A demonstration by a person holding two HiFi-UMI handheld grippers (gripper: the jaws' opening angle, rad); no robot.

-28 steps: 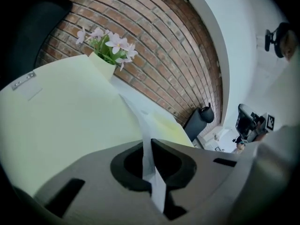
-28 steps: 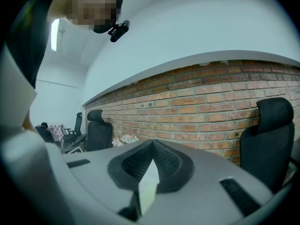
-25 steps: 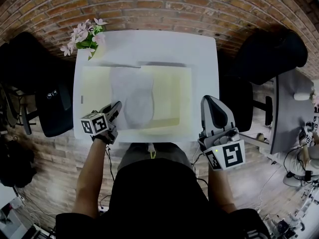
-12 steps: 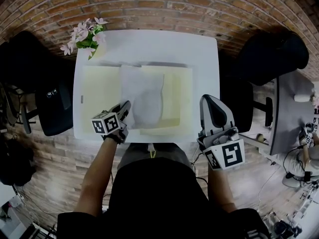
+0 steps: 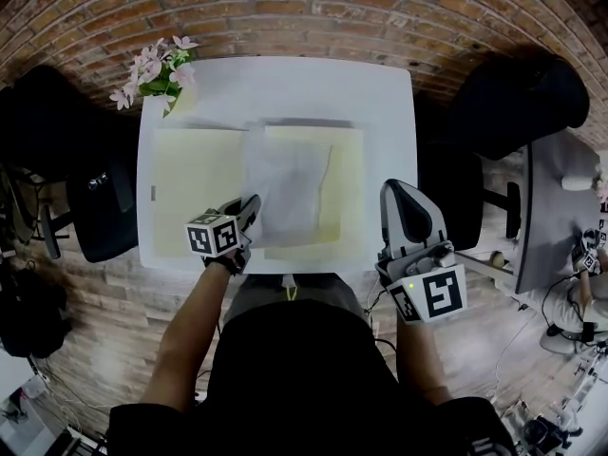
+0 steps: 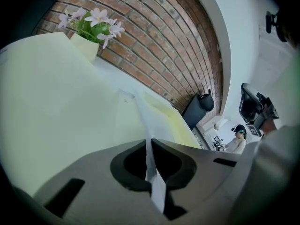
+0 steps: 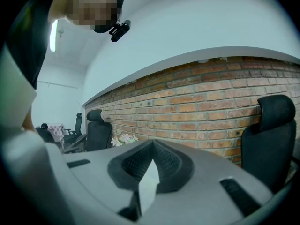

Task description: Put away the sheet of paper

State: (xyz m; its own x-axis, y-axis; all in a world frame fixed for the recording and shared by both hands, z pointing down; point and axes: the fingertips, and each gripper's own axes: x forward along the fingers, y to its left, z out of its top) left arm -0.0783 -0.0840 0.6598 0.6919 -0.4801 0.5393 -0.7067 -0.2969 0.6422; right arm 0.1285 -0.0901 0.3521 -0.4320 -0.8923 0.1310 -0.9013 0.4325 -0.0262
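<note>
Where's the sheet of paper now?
Head view: the sheet of paper is over the open yellow folder mid-table, its near-left corner pinched in the left claw.

- Yellow folder (image 5: 190, 174): its middle is covered by the sheet of paper (image 5: 285, 188).
- Sheet of paper, near corner: hidden under the left gripper (image 5: 249, 209), lower centre of the head view.
- Black chair (image 7: 274, 135): cut off by the right edge of the right gripper view.
- Seated person (image 6: 236, 143), lower right of the left gripper view: too small to detail.

Brick wall (image 5: 304, 8) behind white table (image 5: 304, 88) — blk office chairs (image 5: 513, 103) both sides, plank floor (image 5: 85, 331).
</note>
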